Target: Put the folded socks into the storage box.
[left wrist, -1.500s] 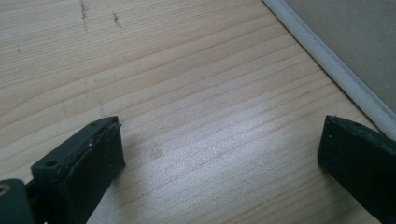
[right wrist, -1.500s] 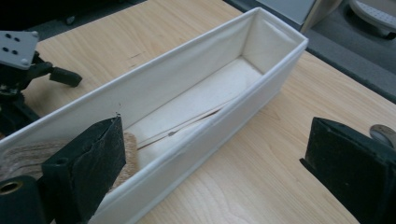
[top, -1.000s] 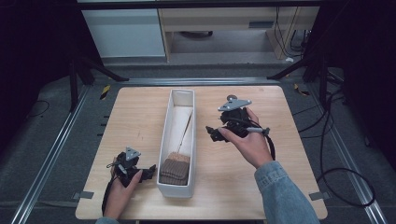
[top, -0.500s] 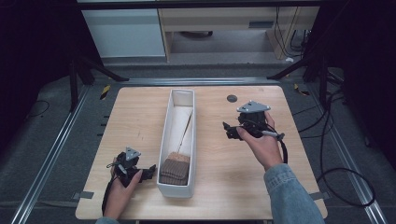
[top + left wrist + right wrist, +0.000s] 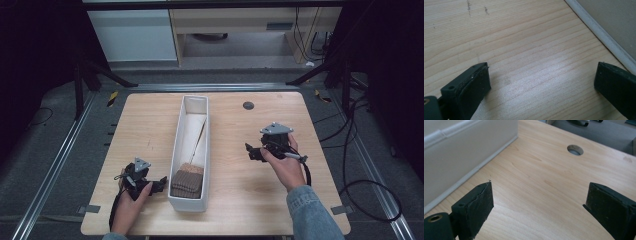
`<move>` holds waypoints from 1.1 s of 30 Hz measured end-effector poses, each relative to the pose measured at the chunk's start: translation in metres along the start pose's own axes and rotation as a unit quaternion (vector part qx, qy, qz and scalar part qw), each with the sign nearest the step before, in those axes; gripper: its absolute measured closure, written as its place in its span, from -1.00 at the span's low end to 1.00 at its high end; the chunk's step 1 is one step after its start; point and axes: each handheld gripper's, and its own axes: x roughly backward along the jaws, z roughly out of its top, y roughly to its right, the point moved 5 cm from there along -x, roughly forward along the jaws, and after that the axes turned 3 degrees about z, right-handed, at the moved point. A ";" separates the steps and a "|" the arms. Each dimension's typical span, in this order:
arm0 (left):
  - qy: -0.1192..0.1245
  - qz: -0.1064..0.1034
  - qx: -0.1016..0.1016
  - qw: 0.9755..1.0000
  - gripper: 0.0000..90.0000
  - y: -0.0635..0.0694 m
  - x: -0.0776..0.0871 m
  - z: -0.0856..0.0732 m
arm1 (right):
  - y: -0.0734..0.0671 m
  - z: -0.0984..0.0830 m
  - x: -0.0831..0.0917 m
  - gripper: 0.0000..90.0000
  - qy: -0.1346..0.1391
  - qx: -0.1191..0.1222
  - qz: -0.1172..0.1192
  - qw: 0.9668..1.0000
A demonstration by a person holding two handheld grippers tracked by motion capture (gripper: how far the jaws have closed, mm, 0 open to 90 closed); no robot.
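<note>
Black jaws stand wide and empty on both: left claw point(image 5: 159, 183) low just left of the white bin point(image 5: 176, 150); right claw point(image 5: 251, 151) off its right side, apart; brush point(image 5: 187, 179) lies in the bin's near end on the pale wood bench point(image 5: 235, 200); likely rest or finished; next move unclear.

Worktop point(image 5: 150, 125): pale wood grain. Bin point(image 5: 186, 200): white. Brush point(image 5: 187, 181) head: brown, ribbed. Claws: black.
</note>
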 end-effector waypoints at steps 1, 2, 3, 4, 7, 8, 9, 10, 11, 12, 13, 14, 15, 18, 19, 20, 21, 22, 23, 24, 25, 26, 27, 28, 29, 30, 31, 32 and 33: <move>0.000 0.000 0.000 1.000 -1.00 0.000 0.000 0.000 | 0.001 -0.004 -0.001 -0.82 -0.003 -0.002 -0.002 1.000; 0.000 0.000 0.000 1.000 -1.00 0.000 0.000 0.000 | 0.001 -0.007 -0.002 -0.82 -0.006 -0.004 -0.002 1.000; 0.000 0.000 0.000 1.000 -1.00 0.000 0.000 0.000 | 0.001 -0.012 -0.004 -0.82 -0.009 -0.012 -0.002 1.000; 0.000 0.000 0.000 1.000 -1.00 0.000 0.000 0.000 | 0.002 -0.016 -0.005 -0.82 -0.013 -0.010 -0.004 1.000; 0.000 0.000 0.000 1.000 -1.00 0.000 0.000 0.000 | 0.002 -0.027 -0.010 -0.82 -0.024 -0.010 -0.011 1.000; 0.000 0.000 0.000 1.000 -1.00 0.000 0.000 0.000 | 0.001 -0.031 -0.012 -0.82 -0.030 -0.009 -0.012 0.999; 0.000 0.000 0.000 1.000 -1.00 0.000 0.000 0.000 | 0.001 -0.035 -0.014 -0.82 -0.034 -0.005 -0.013 0.999; 0.000 0.000 0.000 1.000 -1.00 0.000 0.000 0.000 | 0.000 -0.038 -0.016 -0.82 -0.036 -0.008 -0.013 0.999; 0.000 0.000 0.000 1.000 -1.00 0.000 0.000 0.000 | -0.002 -0.042 -0.018 -0.82 -0.042 -0.011 -0.012 0.999; 0.000 0.000 0.000 1.000 -1.00 0.000 0.000 0.000 | -0.003 -0.045 -0.020 -0.82 -0.044 -0.010 -0.012 0.999; 0.000 0.000 0.000 1.000 -1.00 0.000 0.000 0.000 | -0.003 -0.047 -0.022 -0.82 -0.047 -0.007 -0.012 0.999; 0.000 0.000 0.000 1.000 -1.00 0.000 0.000 0.000 | -0.004 -0.050 -0.024 -0.82 -0.050 -0.008 -0.010 0.999; 0.000 0.000 -0.001 1.000 -1.00 0.000 0.000 0.000 | -0.005 -0.054 -0.027 -0.81 -0.053 -0.011 -0.010 0.998; 0.000 0.000 0.000 1.000 -1.00 0.000 0.000 0.000 | -0.005 -0.059 -0.034 -0.82 -0.057 -0.023 -0.007 0.998; 0.000 0.000 0.000 1.000 -1.00 0.000 0.000 0.000 | -0.004 -0.060 -0.036 -0.82 -0.057 -0.024 -0.009 0.998; 0.000 0.000 0.000 1.000 -1.00 0.000 0.000 0.000 | -0.003 -0.061 -0.037 -0.82 -0.059 -0.028 -0.009 0.998; 0.000 0.000 0.000 1.000 -1.00 0.000 0.000 0.000 | -0.002 -0.062 -0.039 -0.81 -0.057 -0.031 -0.011 0.998; 0.000 0.000 0.000 1.000 -1.00 0.000 0.000 0.000 | 0.000 -0.062 -0.041 -0.81 -0.056 -0.035 -0.013 0.998; 0.000 0.000 0.000 1.000 -1.00 0.000 0.000 0.000 | 0.001 -0.062 -0.043 -0.81 -0.055 -0.043 -0.013 0.998; 0.000 0.000 0.000 1.000 -1.00 0.000 0.000 0.000 | 0.002 -0.062 -0.044 -0.81 -0.053 -0.046 -0.013 0.997; 0.000 0.000 0.000 1.000 -1.00 0.000 0.000 0.000 | 0.003 -0.062 -0.046 -0.81 -0.053 -0.051 -0.013 0.997; 0.000 0.000 0.000 1.000 -1.00 0.000 0.000 0.000 | 0.004 -0.063 -0.048 -0.81 -0.053 -0.054 -0.013 0.997; 0.000 0.000 0.000 1.000 -1.00 0.000 0.000 0.000 | 0.005 -0.063 -0.049 -0.81 -0.054 -0.058 -0.013 0.997; 0.000 0.000 0.000 1.000 -1.00 0.000 0.000 0.000 | 0.005 -0.064 -0.051 -0.81 -0.054 -0.062 -0.013 0.997; 0.000 0.000 0.000 1.000 -1.00 0.000 0.000 0.000 | 0.005 -0.065 -0.053 -0.81 -0.056 -0.063 -0.014 0.996; 0.000 -0.001 0.000 1.000 -1.00 0.000 0.000 0.000 | 0.005 -0.067 -0.054 -0.81 -0.058 -0.065 -0.013 0.996; 0.000 0.000 0.000 1.000 -1.00 0.000 0.000 0.000 | 0.005 -0.068 -0.056 -0.81 -0.061 -0.068 -0.013 0.996; 0.000 0.000 0.000 1.000 -1.00 0.000 0.000 0.000 | 0.006 -0.070 -0.058 -0.81 -0.062 -0.080 -0.008 0.995; 0.000 0.000 0.000 1.000 -1.00 0.000 0.000 0.000 | 0.006 -0.071 -0.059 -0.81 -0.063 -0.089 -0.007 0.994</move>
